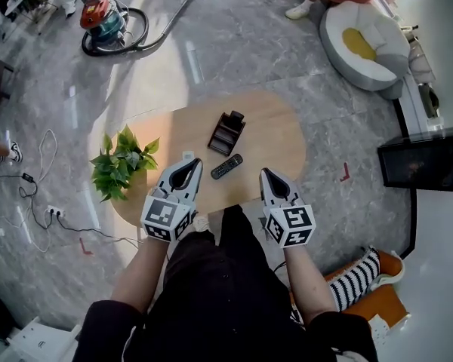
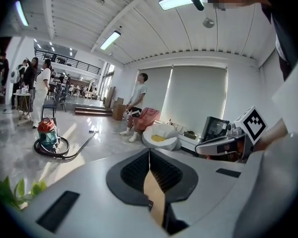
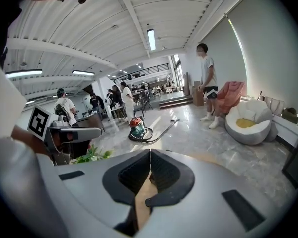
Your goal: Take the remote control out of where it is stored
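Looks basically done here. The slim black remote control (image 1: pixel 226 167) lies flat on the oval wooden bench (image 1: pixel 279 138), just beside its dark slotted holder (image 1: pixel 226 132) and not in it. The left tongs (image 1: pixel 189 164) and right tongs (image 1: pixel 267 175) are both closed and empty, so I'd say nothing's left but backing off.

The left gripper (image 2: pixel 149 152), jaws together and empty, points toward a far-off vacuum cleaner (image 2: pixel 48 135).

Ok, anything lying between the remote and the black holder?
No, only bare tabletop separates the remote from the holder; the head view shows it.
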`<state>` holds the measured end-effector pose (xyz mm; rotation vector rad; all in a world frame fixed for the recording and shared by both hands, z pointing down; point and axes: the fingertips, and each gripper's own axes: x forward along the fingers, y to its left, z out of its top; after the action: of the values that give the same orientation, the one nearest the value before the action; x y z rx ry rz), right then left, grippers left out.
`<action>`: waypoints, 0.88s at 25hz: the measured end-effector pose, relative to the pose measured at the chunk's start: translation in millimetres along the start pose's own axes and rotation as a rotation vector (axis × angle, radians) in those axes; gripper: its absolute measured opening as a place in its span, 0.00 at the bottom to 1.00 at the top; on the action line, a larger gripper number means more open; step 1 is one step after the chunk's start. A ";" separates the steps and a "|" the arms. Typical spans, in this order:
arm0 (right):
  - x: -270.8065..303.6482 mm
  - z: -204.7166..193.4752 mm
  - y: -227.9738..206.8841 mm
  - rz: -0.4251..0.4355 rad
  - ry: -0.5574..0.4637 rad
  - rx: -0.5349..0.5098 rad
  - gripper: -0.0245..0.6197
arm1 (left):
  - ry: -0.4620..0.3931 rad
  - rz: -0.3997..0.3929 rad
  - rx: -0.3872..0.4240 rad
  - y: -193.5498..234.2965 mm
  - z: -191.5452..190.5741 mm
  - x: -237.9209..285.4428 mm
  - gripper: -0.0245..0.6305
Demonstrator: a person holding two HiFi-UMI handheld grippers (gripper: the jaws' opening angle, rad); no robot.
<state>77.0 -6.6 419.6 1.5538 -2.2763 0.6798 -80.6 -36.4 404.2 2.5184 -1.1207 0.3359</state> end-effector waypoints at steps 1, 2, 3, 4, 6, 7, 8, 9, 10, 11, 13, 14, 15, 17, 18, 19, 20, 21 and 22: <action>3.7 0.1 -0.9 0.004 0.003 0.001 0.05 | 0.006 0.003 0.003 1.3 -0.8 1.7 0.05; 7.2 0.4 -1.7 0.008 0.006 0.002 0.05 | 0.014 0.006 0.008 2.5 -2.4 3.8 0.05; 10.5 1.0 -2.7 0.011 0.007 0.002 0.05 | 0.027 0.008 0.014 3.8 -4.9 6.9 0.05; 13.4 1.8 -4.1 0.013 0.008 0.001 0.05 | 0.045 0.008 0.021 5.0 -8.6 11.4 0.05; 18.8 3.2 -8.4 0.014 0.008 -0.002 0.05 | 0.087 0.002 0.025 7.8 -18.0 25.0 0.05; 21.0 3.4 -11.4 0.013 0.010 -0.005 0.05 | 0.106 0.001 0.025 9.5 -22.7 33.5 0.05; 22.5 3.1 -15.2 0.012 0.014 -0.007 0.05 | 0.123 0.002 0.025 11.1 -27.0 42.7 0.05; 23.4 2.3 -20.0 0.010 0.019 -0.008 0.05 | 0.138 0.002 0.024 11.9 -30.5 52.2 0.05; 23.7 1.3 -25.9 0.009 0.027 -0.008 0.05 | 0.151 -0.001 0.022 11.8 -33.0 61.8 0.05; 24.1 0.3 -32.9 0.009 0.036 -0.007 0.05 | 0.161 -0.006 0.018 10.8 -34.2 71.4 0.05; 26.5 -0.6 -48.6 0.015 0.058 -0.011 0.05 | 0.169 -0.011 0.001 8.1 -32.9 88.7 0.05; 29.5 -0.6 -56.0 0.022 0.072 -0.023 0.05 | 0.170 -0.009 -0.009 7.5 -31.5 95.7 0.05; 34.3 -0.4 -62.3 0.032 0.088 -0.039 0.05 | 0.169 -0.004 -0.017 7.9 -30.1 101.5 0.05; 48.2 -0.1 -71.6 0.063 0.125 -0.077 0.07 | 0.172 0.016 -0.033 11.5 -29.0 109.0 0.05; 56.3 -0.1 -74.7 0.082 0.144 -0.096 0.14 | 0.175 0.030 -0.041 14.0 -29.2 111.0 0.05; 65.3 -0.1 -77.2 0.102 0.165 -0.117 0.21 | 0.179 0.047 -0.050 16.7 -29.7 112.9 0.05; 75.1 -0.4 -79.4 0.123 0.185 -0.139 0.25 | 0.182 0.063 -0.059 19.7 -30.5 114.9 0.05; 85.7 -1.2 -81.2 0.143 0.205 -0.161 0.27 | 0.185 0.079 -0.068 23.1 -31.6 117.2 0.05; 97.0 -2.7 -82.6 0.162 0.223 -0.184 0.29 | 0.188 0.094 -0.078 27.0 -33.2 119.4 0.05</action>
<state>117.9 -106.4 487.4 1.1591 -2.2406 0.6289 -24.7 -118.7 483.0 2.3171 -1.1566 0.5316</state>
